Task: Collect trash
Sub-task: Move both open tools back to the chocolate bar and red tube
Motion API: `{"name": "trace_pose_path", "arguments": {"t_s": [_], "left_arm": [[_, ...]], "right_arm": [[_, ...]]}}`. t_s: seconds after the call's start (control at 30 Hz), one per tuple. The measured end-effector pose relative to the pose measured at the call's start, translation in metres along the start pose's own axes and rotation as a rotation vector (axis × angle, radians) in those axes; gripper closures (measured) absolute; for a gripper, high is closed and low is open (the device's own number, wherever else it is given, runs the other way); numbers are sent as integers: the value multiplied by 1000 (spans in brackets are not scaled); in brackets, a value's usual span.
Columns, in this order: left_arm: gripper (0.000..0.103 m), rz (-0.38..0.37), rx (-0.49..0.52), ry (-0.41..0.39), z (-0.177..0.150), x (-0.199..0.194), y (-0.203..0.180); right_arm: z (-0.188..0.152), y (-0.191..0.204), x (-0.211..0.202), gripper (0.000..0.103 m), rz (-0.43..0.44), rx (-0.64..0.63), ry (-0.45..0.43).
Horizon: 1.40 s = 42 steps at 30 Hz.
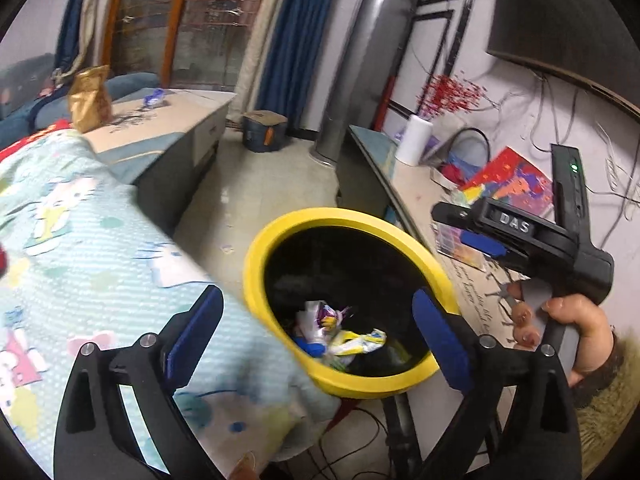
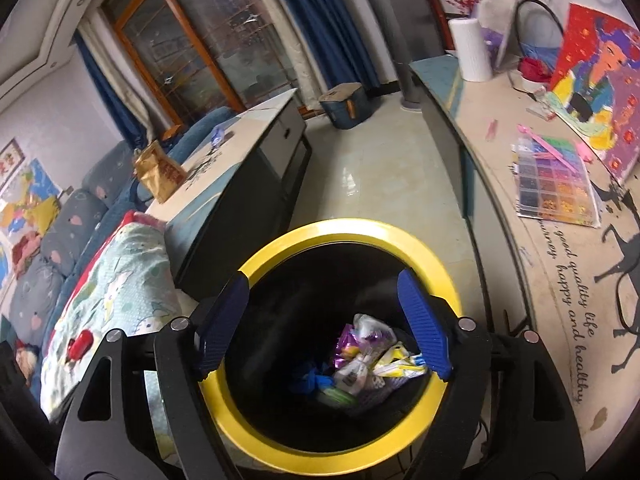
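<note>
A black trash bin with a yellow rim (image 1: 344, 216) stands on the floor between a sofa and a long counter. Crumpled wrappers (image 1: 340, 336) in white, yellow and purple lie at its bottom. My left gripper (image 1: 320, 332) hangs over the bin's near side, open, with nothing between its blue pads. My right gripper (image 2: 324, 320) is right above the bin's yellow rim (image 2: 352, 226), open and empty, and the wrappers (image 2: 368, 356) show between its fingers. In the left wrist view a hand (image 1: 580, 332) holds the right gripper's handle beside the bin.
A patterned blanket (image 1: 80, 240) covers the sofa on the left. A gold bag (image 2: 158, 170) sits on a low cabinet. The counter on the right carries a paper roll (image 2: 474, 48), a bead box (image 2: 554, 184) and a painting (image 2: 600, 92). A blue box (image 1: 264, 130) stands on the floor.
</note>
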<state>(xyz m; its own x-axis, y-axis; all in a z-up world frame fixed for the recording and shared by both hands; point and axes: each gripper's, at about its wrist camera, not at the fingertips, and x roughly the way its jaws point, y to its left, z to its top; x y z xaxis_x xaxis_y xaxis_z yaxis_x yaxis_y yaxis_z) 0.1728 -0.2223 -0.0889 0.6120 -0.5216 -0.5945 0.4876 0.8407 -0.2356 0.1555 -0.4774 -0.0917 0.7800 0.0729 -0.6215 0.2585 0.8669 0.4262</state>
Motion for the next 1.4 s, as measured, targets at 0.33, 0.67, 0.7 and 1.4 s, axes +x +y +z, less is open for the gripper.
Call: {"name": "trace_pose_path", "arguments": {"t_s": [0.33, 0.67, 0.7, 1.4], "left_arm": [[10, 158, -39, -83, 1, -48, 49], [10, 302, -119, -194, 7, -107, 102], [10, 315, -129, -204, 7, -113, 108], [10, 463, -277, -281, -5, -180, 192]], "right_arm": [[-18, 79, -8, 33, 156, -229, 0], [-44, 147, -18, 33, 265, -421, 18], [-48, 154, -18, 33, 272, -439, 23], [-106, 277, -15, 33, 452, -743, 119]]}}
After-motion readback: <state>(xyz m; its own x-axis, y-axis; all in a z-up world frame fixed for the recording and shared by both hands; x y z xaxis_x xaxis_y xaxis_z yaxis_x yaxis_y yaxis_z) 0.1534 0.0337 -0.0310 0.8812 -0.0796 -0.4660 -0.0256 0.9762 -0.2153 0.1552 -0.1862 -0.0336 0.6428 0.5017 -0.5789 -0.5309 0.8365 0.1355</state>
